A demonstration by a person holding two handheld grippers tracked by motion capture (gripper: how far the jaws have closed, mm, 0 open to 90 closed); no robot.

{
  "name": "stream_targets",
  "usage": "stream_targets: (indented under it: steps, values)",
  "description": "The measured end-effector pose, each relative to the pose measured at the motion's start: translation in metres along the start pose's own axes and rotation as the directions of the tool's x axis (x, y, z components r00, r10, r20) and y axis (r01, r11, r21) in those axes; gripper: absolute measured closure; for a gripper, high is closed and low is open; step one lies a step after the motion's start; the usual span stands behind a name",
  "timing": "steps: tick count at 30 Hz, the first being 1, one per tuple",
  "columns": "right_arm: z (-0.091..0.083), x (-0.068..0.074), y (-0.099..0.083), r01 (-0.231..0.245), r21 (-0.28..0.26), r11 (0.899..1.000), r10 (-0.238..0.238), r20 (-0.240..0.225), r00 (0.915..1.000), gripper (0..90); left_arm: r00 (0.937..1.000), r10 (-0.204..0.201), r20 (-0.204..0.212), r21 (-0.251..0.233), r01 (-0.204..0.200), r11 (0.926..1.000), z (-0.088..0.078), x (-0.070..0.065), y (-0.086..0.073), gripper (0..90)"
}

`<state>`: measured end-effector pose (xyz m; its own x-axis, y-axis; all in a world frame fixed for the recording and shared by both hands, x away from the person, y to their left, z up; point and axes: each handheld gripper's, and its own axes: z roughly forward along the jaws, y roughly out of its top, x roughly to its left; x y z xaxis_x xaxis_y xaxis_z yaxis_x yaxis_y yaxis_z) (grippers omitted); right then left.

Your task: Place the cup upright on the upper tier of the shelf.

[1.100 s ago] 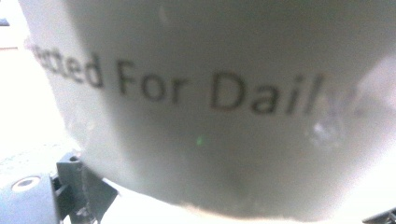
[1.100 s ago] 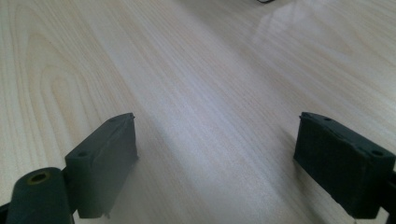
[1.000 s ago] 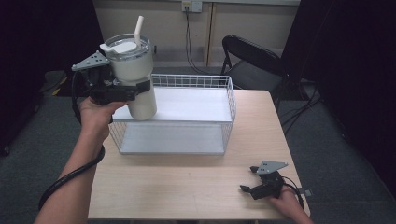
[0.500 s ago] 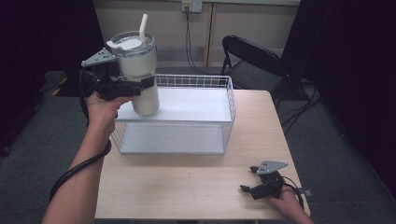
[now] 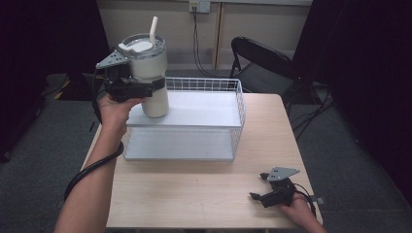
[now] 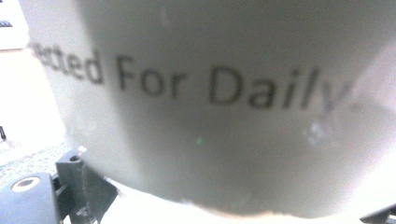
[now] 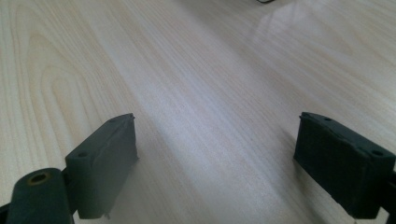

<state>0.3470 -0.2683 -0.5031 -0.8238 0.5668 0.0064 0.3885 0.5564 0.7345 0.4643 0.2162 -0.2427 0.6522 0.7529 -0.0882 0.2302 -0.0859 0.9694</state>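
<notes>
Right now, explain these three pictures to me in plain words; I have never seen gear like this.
No robot here: a person holds a two-jaw tool in each hand. The high view looks down on a wooden table bearing a white wire basket. The left hand-held gripper is clamped on a cream tumbler with a lid and straw, lifted above the basket's left end. The left gripper view comes from a camera on that tool, so the tumbler's printed side sits blurred right before the lens. The right hand-held gripper sits low at the table's near right corner; its own view shows its jaws apart over bare wood.
</notes>
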Motion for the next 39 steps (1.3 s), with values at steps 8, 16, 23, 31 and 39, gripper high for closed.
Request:
stream_targets:
  steps: [8,16,23,31,39]
  values:
    - [0.0,0.0,0.0,0.0,0.0,1.0,0.0,0.001,1.0,12.4,0.9999,0.01,-0.013,0.009,-0.009,0.9999,0.007,0.001,-0.006,9.2]
    - [0.0,0.0,0.0,0.0,0.0,1.0,0.0,0.001,1.0,12.4,0.9996,0.017,-0.024,0.018,-0.017,0.9997,0.01,-0.001,-0.011,9.2]
    - [0.0,0.0,0.0,0.001,0.0,1.0,-0.001,0.001,1.0,12.4,0.9991,0.033,-0.027,0.008,-0.033,0.9994,0.01,-0.003,-0.012,9.2]
    - [0.0,0.0,0.0,0.0,0.0,1.0,0.0,0.001,1.0,12.3,0.9991,0.036,-0.02,-0.012,-0.036,0.9993,0.005,-0.002,-0.017,9.1]
    - [0.0,0.0,0.0,0.001,0.0,1.0,-0.001,0.001,1.0,12.4,0.9986,0.047,-0.022,-0.025,-0.048,0.9986,0.005,-0.003,-0.02,9.0]
